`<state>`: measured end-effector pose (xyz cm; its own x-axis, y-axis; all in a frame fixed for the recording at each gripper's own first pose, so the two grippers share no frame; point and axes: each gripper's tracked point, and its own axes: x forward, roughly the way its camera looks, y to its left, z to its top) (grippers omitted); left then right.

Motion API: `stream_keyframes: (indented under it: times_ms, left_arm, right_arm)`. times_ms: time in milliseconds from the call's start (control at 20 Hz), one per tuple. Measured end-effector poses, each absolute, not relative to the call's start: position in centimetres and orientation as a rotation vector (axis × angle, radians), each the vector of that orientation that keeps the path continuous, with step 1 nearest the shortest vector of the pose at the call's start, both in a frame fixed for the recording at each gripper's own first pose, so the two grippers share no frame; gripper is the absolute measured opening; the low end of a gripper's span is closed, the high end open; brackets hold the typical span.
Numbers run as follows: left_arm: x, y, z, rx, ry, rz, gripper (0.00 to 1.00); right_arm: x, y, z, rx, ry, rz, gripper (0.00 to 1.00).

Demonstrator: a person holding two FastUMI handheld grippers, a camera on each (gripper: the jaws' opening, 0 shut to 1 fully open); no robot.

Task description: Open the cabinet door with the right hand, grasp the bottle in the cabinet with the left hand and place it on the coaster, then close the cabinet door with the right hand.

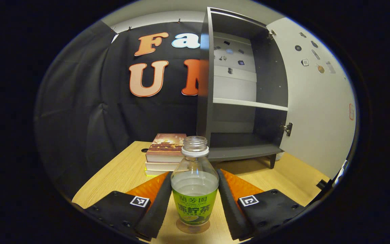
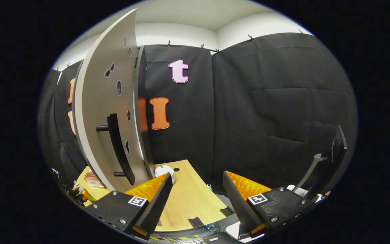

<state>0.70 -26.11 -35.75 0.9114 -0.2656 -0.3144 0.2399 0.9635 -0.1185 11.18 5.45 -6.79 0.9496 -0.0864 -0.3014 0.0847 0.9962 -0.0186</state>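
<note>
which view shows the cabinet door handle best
The right gripper view: the dark bar handle stands on the outer face of the open cabinet door, seen close and whole. The left gripper view looks at the door's inner face with its hinge, so the handle is hidden behind it.

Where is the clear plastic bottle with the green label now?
In the left gripper view, the clear plastic bottle with the green label stands upright on the wooden table between the left gripper fingers, before the open cabinet.
</note>
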Motion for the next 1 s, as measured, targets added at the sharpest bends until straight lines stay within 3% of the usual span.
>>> stream_keyframes:
  times_ms: [100, 150, 200, 350, 400, 1000]
  left_arm:
    - [0.9, -26.4, -37.3, -0.097, 0.346, -0.261, 0.81]
    - [0.9, -26.4, -38.1, -0.104, 0.360, -0.255, 0.81]
    - [0.8, -26.4, -38.9, -0.102, 0.371, -0.250, 0.81]
    - [0.4, -26.0, -40.7, -0.087, 0.388, -0.231, 0.81]
    - [0.6, -25.8, -40.3, -0.095, 0.364, -0.228, 0.81]
    - [-0.6, -25.6, -40.5, -0.095, 0.384, -0.226, 0.83]
  right_arm:
    - [11.2, 5.4, -7.1, -0.003, 0.317, -0.094, 0.98]
    - [11.2, 5.3, -7.3, -0.001, 0.323, -0.098, 0.93]
    - [11.2, 5.4, -7.4, 0.001, 0.329, -0.102, 0.98]
    - [10.9, 5.2, -7.8, 0.001, 0.345, -0.107, 0.98]
    - [10.9, 5.1, -7.9, -0.004, 0.350, -0.109, 0.93]
    - [10.4, 5.5, -8.2, 0.013, 0.362, -0.104, 0.93]
